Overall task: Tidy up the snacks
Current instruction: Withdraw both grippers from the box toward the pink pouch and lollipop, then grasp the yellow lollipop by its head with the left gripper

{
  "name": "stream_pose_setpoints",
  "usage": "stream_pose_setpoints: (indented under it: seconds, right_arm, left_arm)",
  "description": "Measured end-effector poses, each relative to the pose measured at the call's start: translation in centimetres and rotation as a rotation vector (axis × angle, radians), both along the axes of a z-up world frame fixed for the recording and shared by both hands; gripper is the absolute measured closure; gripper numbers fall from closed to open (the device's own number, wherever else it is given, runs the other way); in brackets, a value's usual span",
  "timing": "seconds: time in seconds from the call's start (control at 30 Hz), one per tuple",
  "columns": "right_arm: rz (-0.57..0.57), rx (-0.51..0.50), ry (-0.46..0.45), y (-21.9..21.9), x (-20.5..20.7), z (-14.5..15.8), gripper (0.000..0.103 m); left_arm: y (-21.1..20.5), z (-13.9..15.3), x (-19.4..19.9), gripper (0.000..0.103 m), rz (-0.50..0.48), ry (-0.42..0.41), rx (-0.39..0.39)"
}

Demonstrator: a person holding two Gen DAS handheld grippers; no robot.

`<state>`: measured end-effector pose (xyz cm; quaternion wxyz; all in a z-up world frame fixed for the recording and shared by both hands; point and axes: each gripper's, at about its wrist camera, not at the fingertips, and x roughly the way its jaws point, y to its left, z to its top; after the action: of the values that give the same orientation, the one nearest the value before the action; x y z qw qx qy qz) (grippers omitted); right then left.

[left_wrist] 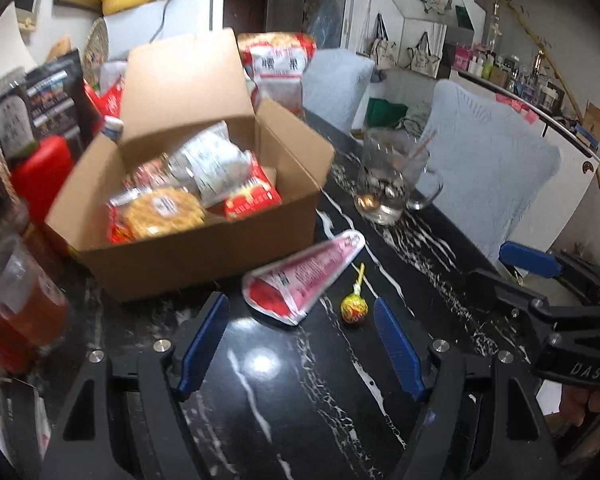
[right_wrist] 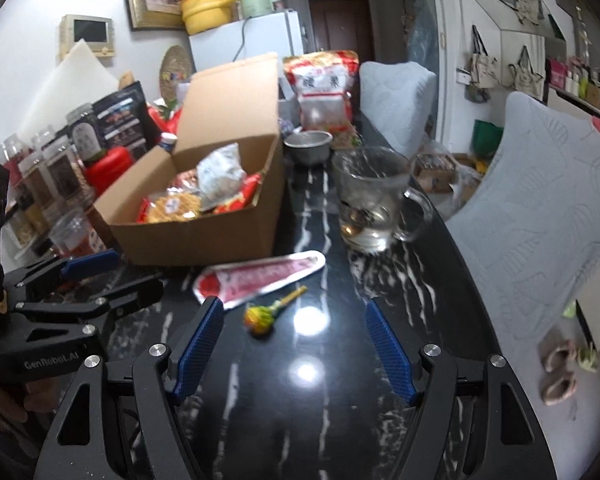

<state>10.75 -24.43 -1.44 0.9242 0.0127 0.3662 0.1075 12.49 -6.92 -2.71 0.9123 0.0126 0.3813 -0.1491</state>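
An open cardboard box holds several snack packets on the black marble table. In front of it lie a red and white cone-shaped packet and a lollipop. My left gripper is open and empty, just short of the cone packet. My right gripper is open and empty, with the lollipop between its fingers' line; it also shows at the right of the left wrist view. The left gripper also shows at the left of the right wrist view.
A glass jug stands right of the box. A big red snack bag, a metal bowl, jars, a cup of drink and a red container crowd the back and left. Padded chairs line the right edge.
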Motion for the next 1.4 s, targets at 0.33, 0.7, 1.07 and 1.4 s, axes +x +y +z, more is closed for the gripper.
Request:
stream_pose_setpoints:
  seconds: [0.33, 0.7, 1.07, 1.4]
  right_arm:
    - [0.003, 0.002, 0.054, -1.8, 1.8, -2.8, 0.029]
    - [-0.044, 0.053, 0.117, -4.9, 4.4, -5.1, 0.029]
    - [-0.051, 0.06, 0.14, -5.5, 5.8, -5.7, 0.029]
    - [0.032, 0.047, 0.144, -3.3, 6.9, -5.4, 0.029]
  left_arm:
    - [-2.6, -4.3, 1.9, 0.028, -0.031, 0.082, -0.006]
    - [-5.4, -6.8, 3.9, 0.031, -0.113, 0.13, 0.002]
    - [-6.4, -8.1, 4.8, 0.056, -0.121, 0.14, 0.046]
    - [-4.5, -7.6, 4.2, 0.079, -0.077, 0.124, 0.035]
